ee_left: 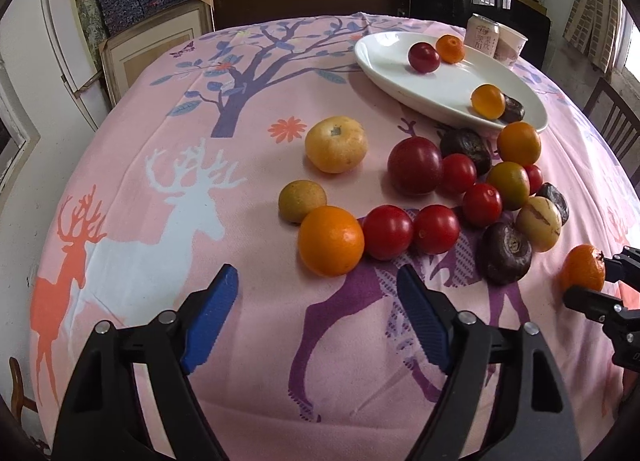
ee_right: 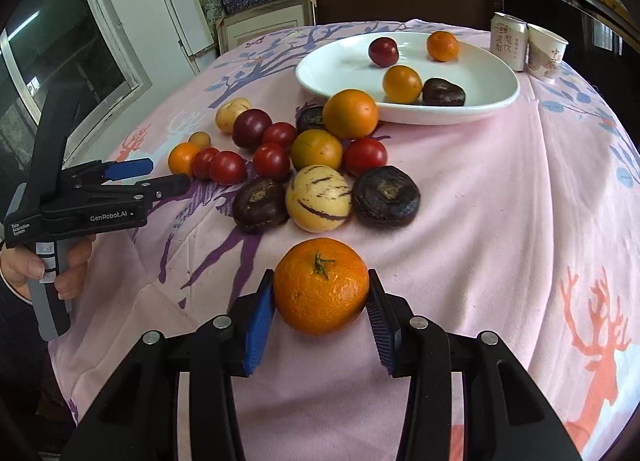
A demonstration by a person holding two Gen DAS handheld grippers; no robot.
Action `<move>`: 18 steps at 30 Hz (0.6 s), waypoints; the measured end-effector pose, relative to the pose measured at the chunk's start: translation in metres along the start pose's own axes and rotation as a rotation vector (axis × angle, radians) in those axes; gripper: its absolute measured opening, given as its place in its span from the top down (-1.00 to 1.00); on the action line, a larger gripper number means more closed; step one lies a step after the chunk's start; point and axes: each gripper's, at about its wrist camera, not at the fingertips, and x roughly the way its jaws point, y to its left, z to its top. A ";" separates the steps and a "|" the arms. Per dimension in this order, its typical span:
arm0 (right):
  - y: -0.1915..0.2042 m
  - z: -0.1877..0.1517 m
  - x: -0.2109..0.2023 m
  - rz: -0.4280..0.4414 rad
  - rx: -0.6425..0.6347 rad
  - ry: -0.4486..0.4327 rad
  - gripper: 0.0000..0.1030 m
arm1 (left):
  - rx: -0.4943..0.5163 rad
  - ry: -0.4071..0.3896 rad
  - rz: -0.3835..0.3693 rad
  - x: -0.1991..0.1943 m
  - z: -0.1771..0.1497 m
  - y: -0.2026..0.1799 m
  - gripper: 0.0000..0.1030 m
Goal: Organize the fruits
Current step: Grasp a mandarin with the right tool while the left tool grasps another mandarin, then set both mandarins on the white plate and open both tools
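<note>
My right gripper (ee_right: 321, 293) is shut on a mandarin (ee_right: 321, 286) with a green stem, near the table's front edge; the mandarin also shows at the right edge of the left wrist view (ee_left: 582, 267). My left gripper (ee_left: 316, 293) is open and empty, just short of an orange (ee_left: 331, 240); it shows at the left of the right wrist view (ee_right: 160, 177). A white oval plate (ee_right: 328, 75) at the back holds a plum (ee_right: 383, 51), two oranges and a dark fruit. A loose pile of red tomatoes (ee_right: 227, 167), plums, dark fruits and a striped pepino melon (ee_right: 319, 198) lies before the plate.
A drink can (ee_right: 509, 39) and a paper cup (ee_right: 546, 53) stand behind the plate at the back right. A pink deer-print cloth (ee_right: 500, 221) covers the table. A dark chair back and shelves of boxes lie beyond the far edge.
</note>
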 end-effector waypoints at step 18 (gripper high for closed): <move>-0.010 0.002 -0.029 0.011 -0.022 -0.065 0.13 | 0.003 -0.017 -0.037 -0.001 0.009 -0.007 0.33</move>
